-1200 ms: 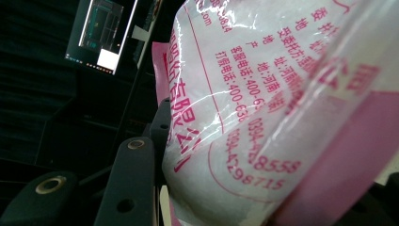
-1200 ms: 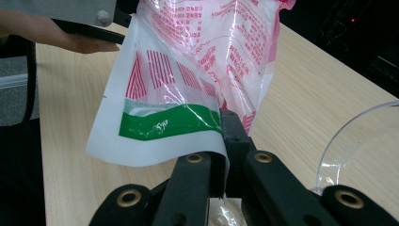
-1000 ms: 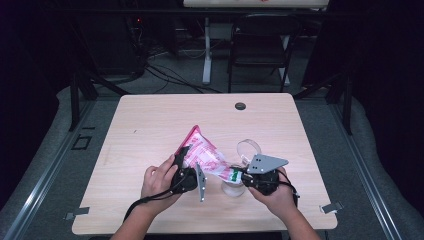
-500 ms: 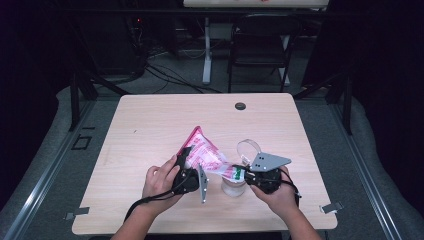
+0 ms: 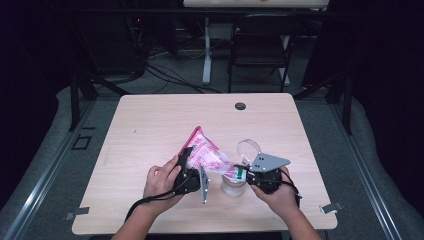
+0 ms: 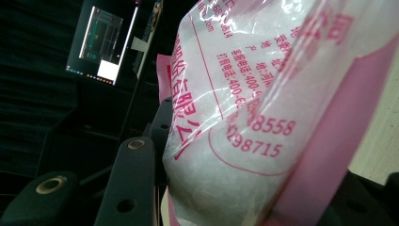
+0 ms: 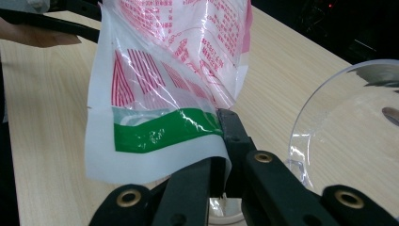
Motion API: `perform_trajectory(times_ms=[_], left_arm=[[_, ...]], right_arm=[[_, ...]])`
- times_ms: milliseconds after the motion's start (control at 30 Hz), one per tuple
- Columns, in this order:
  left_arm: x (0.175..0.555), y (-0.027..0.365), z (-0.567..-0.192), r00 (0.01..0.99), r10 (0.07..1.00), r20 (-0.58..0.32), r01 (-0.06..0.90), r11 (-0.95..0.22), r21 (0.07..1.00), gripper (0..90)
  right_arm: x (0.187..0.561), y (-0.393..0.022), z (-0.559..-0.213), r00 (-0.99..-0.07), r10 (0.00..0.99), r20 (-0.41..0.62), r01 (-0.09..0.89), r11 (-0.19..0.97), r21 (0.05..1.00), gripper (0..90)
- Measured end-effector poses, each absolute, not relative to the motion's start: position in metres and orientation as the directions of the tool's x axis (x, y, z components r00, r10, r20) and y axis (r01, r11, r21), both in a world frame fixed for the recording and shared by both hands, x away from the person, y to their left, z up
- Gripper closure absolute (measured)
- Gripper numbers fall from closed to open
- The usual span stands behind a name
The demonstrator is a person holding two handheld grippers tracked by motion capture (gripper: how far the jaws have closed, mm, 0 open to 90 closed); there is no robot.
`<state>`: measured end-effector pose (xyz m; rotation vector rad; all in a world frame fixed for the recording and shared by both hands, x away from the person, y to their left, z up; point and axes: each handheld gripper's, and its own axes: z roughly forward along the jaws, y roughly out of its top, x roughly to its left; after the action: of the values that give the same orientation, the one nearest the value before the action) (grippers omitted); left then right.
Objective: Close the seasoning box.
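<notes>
- The step in hand looks like pouring: a pink-and-white printed bag (image 5: 207, 154) of white grains is held tilted between both grippers, its lower end over a clear cup (image 5: 233, 186) that stands on the counter (image 5: 150, 125).
- The left gripper (image 5: 184, 159) has its jaws part-way spread and clamped round the fat upper body of the bag; in the left gripper view the bag (image 6: 263, 108) bulges right between and above the jaws, pressed against the black pad.
- The right gripper (image 5: 239, 173) has its jaws pressed together on the bag's flat bottom seam, pinching the white edge just beside the green band (image 7: 160, 132). From its view the film hangs just ahead of the jaw tips.
- The cup (image 7: 226, 214) sits directly beneath the right jaws, with its rim showing below them. A clear round lid (image 7: 348, 127) lies to the right of those jaws, near the cup but apart from it.
- I cannot tell whether the pinched corner is already cut open, or whether any grains are falling.
- Next move, as I judge it: keep the pinch steady as a spout over the cup, and let the left jaws raise the bag's body so the contents slide down.
- Risk: thin film may slip from the pinch, or the corner may drift off the rim and spill onto the counter.
</notes>
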<state>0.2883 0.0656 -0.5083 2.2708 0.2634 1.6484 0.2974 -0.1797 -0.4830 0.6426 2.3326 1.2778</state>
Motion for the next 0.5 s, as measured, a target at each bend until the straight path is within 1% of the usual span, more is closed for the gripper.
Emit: perform_trajectory(times_ms=[500], left_arm=[[0.2888,0.0655,-0.5102,0.317,0.331,0.889,-0.035,-0.932,0.360,59.1]], right_arm=[[0.2995,-0.1792,-0.4886,-0.817,0.564,-0.123,0.211,0.491,0.845,90.0]])
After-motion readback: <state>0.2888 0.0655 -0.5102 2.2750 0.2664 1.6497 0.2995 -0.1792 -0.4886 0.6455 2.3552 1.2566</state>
